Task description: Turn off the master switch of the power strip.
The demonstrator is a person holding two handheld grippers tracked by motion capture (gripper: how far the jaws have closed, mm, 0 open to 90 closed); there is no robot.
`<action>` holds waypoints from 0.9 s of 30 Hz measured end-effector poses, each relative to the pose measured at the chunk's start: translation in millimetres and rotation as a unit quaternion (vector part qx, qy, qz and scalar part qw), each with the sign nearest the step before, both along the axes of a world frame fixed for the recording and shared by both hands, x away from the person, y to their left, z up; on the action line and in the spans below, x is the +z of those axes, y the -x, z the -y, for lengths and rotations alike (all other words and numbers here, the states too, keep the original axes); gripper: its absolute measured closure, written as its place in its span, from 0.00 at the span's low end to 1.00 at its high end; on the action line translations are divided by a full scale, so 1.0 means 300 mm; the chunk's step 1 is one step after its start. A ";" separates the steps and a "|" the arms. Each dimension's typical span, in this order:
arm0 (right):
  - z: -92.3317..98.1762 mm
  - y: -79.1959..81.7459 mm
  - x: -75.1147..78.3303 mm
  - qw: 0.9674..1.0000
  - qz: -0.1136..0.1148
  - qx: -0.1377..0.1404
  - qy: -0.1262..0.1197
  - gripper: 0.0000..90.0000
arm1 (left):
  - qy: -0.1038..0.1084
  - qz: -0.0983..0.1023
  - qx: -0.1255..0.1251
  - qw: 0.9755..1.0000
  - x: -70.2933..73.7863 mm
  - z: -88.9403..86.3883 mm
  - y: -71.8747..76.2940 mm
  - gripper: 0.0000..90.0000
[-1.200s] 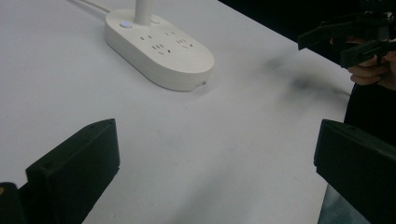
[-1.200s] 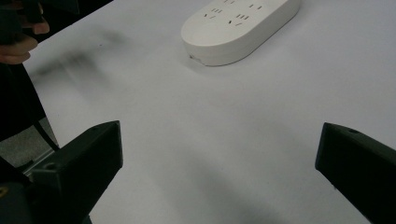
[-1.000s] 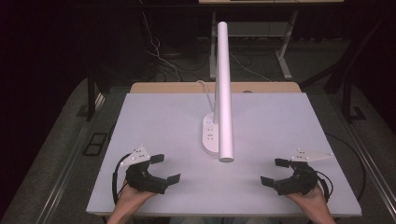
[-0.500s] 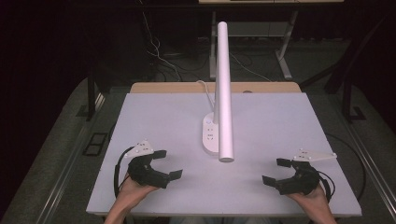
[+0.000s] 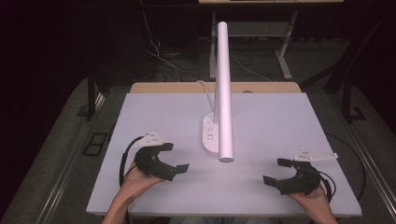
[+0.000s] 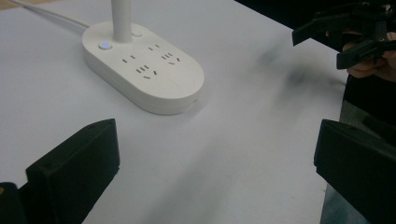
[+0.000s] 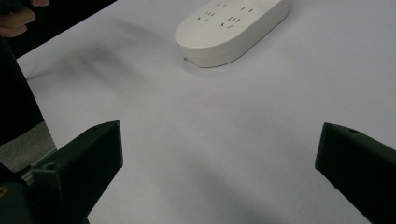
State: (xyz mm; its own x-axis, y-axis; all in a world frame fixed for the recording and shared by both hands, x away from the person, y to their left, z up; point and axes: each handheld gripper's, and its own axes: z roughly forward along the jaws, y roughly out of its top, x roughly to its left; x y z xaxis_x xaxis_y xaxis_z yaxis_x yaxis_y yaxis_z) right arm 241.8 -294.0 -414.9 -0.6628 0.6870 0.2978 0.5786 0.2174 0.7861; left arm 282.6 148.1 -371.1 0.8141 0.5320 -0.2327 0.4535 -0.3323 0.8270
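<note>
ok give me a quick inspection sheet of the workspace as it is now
surface: white table, bare near its edges
job's things: white lamp with socket base, upright pole, small lit button
clutter: nothing seen
grippers: left gripper open, right gripper open, both hand-held over the near table, holding nothing
cables: white cord running off the far edge; more cables on the floor behind
surroundings: dark room, desk legs beyond

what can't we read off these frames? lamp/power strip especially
- White oval power-strip base: far end cut off by the top edge of the right gripper view.
- White tubular lamp arm: covers part of the base in the high view; its lit side faces down, unseen.
- Thin white cable: where it ends behind the table is lost in the dark.
- Small blue-lit button: marking too small to read.
</note>
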 end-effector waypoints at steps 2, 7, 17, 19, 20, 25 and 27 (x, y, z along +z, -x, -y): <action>0.001 0.000 0.000 1.000 0.000 0.000 0.000 0.00 | -0.002 -0.002 -0.002 1.000 0.002 0.008 -0.008 0.00; 0.000 0.000 0.007 1.000 0.004 -0.002 0.000 0.00 | -0.007 -0.006 -0.010 1.000 0.008 0.031 -0.039 0.00; -0.002 -0.001 0.007 1.000 0.005 -0.001 0.001 0.00 | -0.013 -0.008 -0.014 1.000 0.031 0.063 -0.094 0.00; -0.002 0.000 0.008 1.000 0.005 -0.001 0.001 0.00 | -0.013 -0.008 -0.012 1.000 0.035 0.068 -0.103 0.00; -0.003 0.000 0.008 1.000 0.006 -0.001 0.001 0.00 | -0.014 -0.009 -0.014 1.000 0.037 0.070 -0.108 0.00; -0.002 -0.001 0.008 1.000 0.005 -0.001 0.001 0.00 | -0.019 -0.008 -0.016 1.000 0.050 0.083 -0.131 0.00; -0.002 -0.001 0.008 1.000 0.005 -0.001 0.001 0.00 | -0.023 -0.009 -0.019 1.000 0.055 0.090 -0.142 0.00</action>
